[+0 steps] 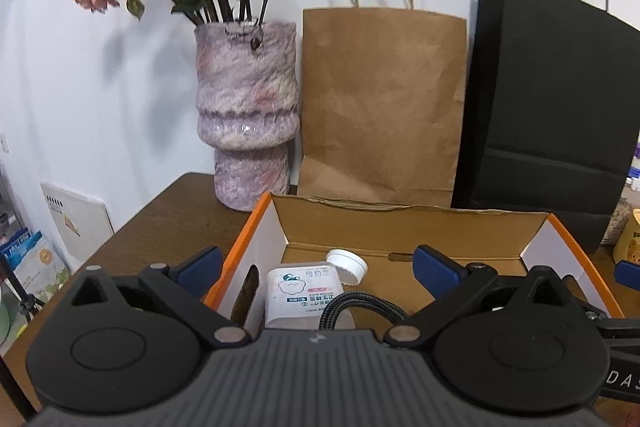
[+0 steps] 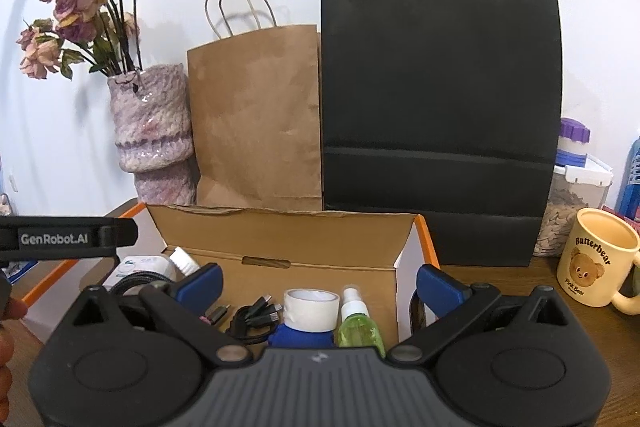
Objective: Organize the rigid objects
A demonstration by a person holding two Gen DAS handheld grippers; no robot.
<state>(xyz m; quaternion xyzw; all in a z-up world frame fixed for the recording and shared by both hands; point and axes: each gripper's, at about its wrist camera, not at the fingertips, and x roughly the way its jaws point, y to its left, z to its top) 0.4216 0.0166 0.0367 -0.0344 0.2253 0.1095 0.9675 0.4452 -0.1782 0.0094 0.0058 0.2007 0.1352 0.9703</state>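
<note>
An open cardboard box [image 1: 400,227] with orange edges sits on the brown table; it also shows in the right wrist view [image 2: 280,227]. Inside it lie a white-capped bottle [image 1: 304,287] with a printed label, a braided black cable [image 1: 360,307], a roll of white tape [image 2: 310,309], a green spray bottle [image 2: 357,323], black USB cables [image 2: 256,315] and a blue object [image 2: 300,339]. My left gripper [image 1: 318,269] is open and empty above the box's left part. My right gripper [image 2: 318,281] is open and empty above the box's right part.
A purple vase [image 1: 246,115] with dried roses, a brown paper bag [image 1: 380,107] and a black paper bag [image 2: 440,107] stand behind the box. A cream bear mug [image 2: 596,263] and a clear container of seeds [image 2: 576,203] stand at the right.
</note>
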